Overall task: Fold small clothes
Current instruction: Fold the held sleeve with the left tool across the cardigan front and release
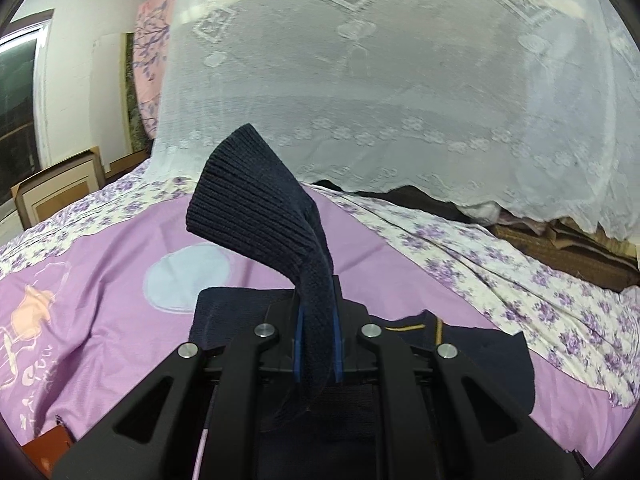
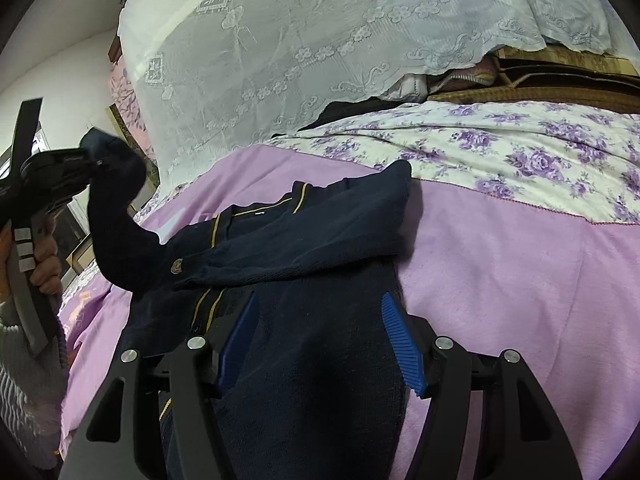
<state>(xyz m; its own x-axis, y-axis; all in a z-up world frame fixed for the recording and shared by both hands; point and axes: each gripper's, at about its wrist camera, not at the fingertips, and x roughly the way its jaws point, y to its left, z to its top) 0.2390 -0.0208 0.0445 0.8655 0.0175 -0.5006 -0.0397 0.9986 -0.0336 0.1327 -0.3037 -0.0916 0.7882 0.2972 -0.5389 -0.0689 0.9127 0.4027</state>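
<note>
From the left wrist, my left hand-held gripper [image 1: 318,344] is clamped on the ribbed cuff [image 1: 256,204] of the navy cardigan's sleeve. The cuff fans out above the blue pads [image 1: 299,346], and the rest of the cardigan [image 1: 480,360] lies below on the lilac bedspread [image 1: 100,280] of the bed. To fold this sleeve well, I judge I should carry the cuff across the chest in a low arc, keep the sleeve taut enough not to twist, and let go only once it lies flat along the body.

From the right wrist, my right hand-held gripper [image 2: 320,344] hovers over the cardigan's lower body [image 2: 312,360], its jaws standing apart and pinching nothing; the knit shows between the blue pads [image 2: 398,344]. The other sleeve [image 2: 304,256] is already laid across the chest, beside the gold-trimmed placket [image 2: 208,304]. The lifted sleeve [image 2: 116,216] rises at the left to the left hand-held gripper, held by a hand [image 2: 44,256]. I would press this open gripper lightly on the body so the garment does not drag as the sleeve crosses over.
</note>
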